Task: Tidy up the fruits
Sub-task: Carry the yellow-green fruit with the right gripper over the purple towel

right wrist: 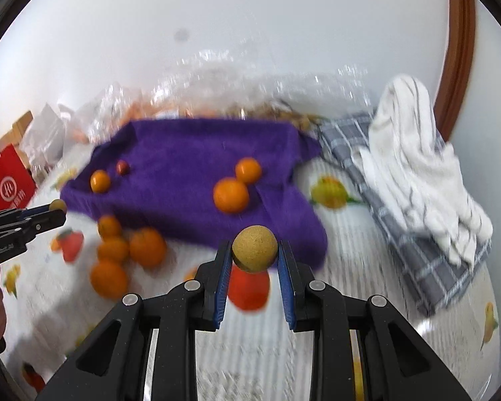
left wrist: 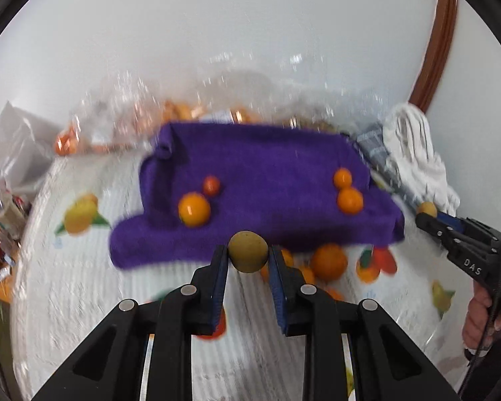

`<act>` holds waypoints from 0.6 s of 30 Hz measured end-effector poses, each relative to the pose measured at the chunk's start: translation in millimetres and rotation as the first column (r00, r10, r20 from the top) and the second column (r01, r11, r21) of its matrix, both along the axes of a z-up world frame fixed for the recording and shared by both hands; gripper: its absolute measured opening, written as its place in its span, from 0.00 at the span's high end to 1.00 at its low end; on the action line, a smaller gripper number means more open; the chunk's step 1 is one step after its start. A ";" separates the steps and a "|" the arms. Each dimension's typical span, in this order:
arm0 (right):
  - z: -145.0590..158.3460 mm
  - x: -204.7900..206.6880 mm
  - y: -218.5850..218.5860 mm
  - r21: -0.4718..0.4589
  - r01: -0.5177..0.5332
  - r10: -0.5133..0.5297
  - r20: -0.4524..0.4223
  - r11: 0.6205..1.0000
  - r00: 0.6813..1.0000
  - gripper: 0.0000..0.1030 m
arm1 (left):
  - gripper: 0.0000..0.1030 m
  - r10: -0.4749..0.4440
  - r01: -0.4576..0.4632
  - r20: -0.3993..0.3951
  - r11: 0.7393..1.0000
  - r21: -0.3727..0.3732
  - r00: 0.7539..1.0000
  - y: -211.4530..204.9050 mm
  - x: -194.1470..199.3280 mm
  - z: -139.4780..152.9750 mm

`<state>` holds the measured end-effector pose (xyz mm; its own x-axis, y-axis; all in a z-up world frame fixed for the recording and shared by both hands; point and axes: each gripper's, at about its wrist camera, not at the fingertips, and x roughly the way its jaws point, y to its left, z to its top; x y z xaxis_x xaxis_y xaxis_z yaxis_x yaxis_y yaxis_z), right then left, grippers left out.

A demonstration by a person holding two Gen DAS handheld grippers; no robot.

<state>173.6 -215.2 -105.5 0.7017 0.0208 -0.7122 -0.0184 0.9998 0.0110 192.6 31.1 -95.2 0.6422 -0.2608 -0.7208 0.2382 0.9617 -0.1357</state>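
My left gripper (left wrist: 248, 250) is shut on a small tan round fruit (left wrist: 248, 259), held above the fruit-print tablecloth (left wrist: 83, 284). My right gripper (right wrist: 254, 249) is shut on a second small tan fruit (right wrist: 254, 257). Each gripper also shows in the other's view: the right gripper (left wrist: 425, 219) at the right edge, the left gripper (right wrist: 57, 213) at the left edge, each with a fruit at its tip. A purple towel (left wrist: 267, 173) carries two pairs of fruit: an orange (left wrist: 194, 209) with a small red one (left wrist: 211, 185), and two more oranges (left wrist: 350, 200). Several loose oranges (right wrist: 130, 250) lie in front of the towel.
A white towel (right wrist: 414, 153) lies on a grey checked cloth (right wrist: 417, 254) at the right. Clear plastic bags (left wrist: 123, 113) with orange fruit line the back wall. A red box (right wrist: 8, 183) and clutter stand at the left. A person's hand (left wrist: 481, 314) grips the right handle.
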 end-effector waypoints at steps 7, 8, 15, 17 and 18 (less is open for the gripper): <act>28.0 46.7 -3.2 0.024 0.019 -0.020 0.065 1.000 0.998 0.74 | 0.77 0.043 -0.046 0.070 0.998 0.035 0.997 3.6 38.6 31.6; 30.4 55.9 -4.6 0.026 0.024 -0.026 0.072 0.999 0.997 0.74 | 0.77 0.049 -0.053 0.083 0.998 0.045 0.995 3.0 45.3 35.3; 33.0 107.4 -11.2 0.044 0.044 -0.048 0.086 0.998 0.995 0.74 | 0.77 0.068 -0.073 0.100 0.997 0.040 0.993 -2.1 94.1 41.5; 31.3 123.6 -12.8 0.048 0.048 -0.052 0.079 0.998 0.995 0.74 | 0.77 0.080 -0.083 0.092 0.996 0.034 0.993 -3.5 109.5 39.9; 31.4 127.5 -12.8 0.050 0.050 -0.053 0.079 0.998 0.995 0.74 | 0.77 0.088 -0.092 0.093 0.995 0.035 0.992 -4.0 117.4 39.7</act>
<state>301.1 -228.0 -74.1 0.7577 0.0155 -0.6525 0.0304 0.9978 0.0590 310.0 27.1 -55.5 0.7255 -0.1721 -0.6663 0.1603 0.9839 -0.0795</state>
